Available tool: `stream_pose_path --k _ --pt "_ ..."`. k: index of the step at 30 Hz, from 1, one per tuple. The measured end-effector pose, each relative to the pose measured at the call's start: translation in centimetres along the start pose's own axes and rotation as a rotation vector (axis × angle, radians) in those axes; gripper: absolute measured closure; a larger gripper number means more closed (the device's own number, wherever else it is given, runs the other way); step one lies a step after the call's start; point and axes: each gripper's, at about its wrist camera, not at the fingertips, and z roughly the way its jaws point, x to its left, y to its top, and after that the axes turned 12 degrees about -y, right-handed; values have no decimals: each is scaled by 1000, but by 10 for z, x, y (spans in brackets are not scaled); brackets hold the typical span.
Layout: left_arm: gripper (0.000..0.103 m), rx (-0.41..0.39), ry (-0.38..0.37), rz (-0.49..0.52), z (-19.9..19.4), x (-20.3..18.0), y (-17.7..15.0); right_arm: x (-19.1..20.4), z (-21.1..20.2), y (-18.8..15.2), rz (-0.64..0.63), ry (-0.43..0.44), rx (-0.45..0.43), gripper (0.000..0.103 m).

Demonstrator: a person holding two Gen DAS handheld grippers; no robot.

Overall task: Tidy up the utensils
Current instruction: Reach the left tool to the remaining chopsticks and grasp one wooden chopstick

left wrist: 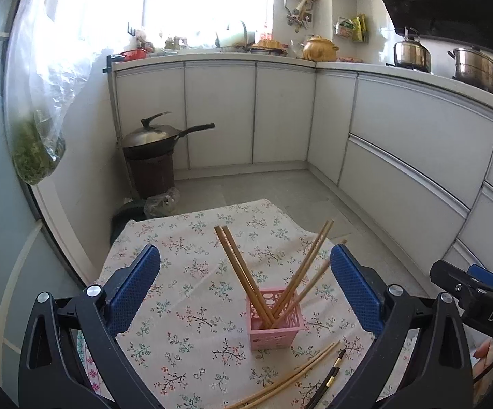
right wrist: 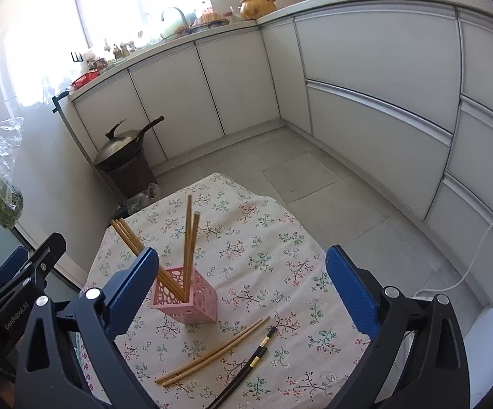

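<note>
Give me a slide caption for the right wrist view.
Open right gripper above a floral tablecloth: pink holder with upright chopsticks, loose wooden pair and black pair lying alongside.

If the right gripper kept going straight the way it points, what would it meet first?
Probably the floral tablecloth, just right of the pink perforated holder; nothing lies between its open jaws, though depth is uncertain.

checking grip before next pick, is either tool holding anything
Nothing is held: left tool and right tool both stand open and empty.
</note>
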Motion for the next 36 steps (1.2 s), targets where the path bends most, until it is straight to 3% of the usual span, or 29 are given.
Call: stream_pose_path --k 4,10,14,19,20,23,25,28,31,36 --pt "7 141 -122 28 20 -9 -13 -37 19 -21 57 -26 85 7" --pt "7 438 -373 61 64 -41 -50 -103 52 -66 169 -90 226 7" --pt "7 577 -429 98 95 -67 -74 -140 70 -83 289 -92 350 7" --pt "9 709 -472 102 141 -94 -92 -166 74 -87 383 -70 387 7" --pt "10 733 -477 101 150 -97 -94 -168 76 -89 391 -65 401 7" --pt "32 806 -456 93 178 -100 -102 -179 84 -95 418 -55 452 7" --pt "49 842 -415 98 194 -98 -107 -184 88 -97 437 -41 478 7" --pt "66 880 -348 120 214 -94 -117 -190 91 -99 465 -23 503 7" --pt "77 917 -290 162 226 -90 -128 -187 96 -99 465 17 533 7" --pt "81 930 -232 186 236 -83 -133 -179 97 -99 432 35 543 7"
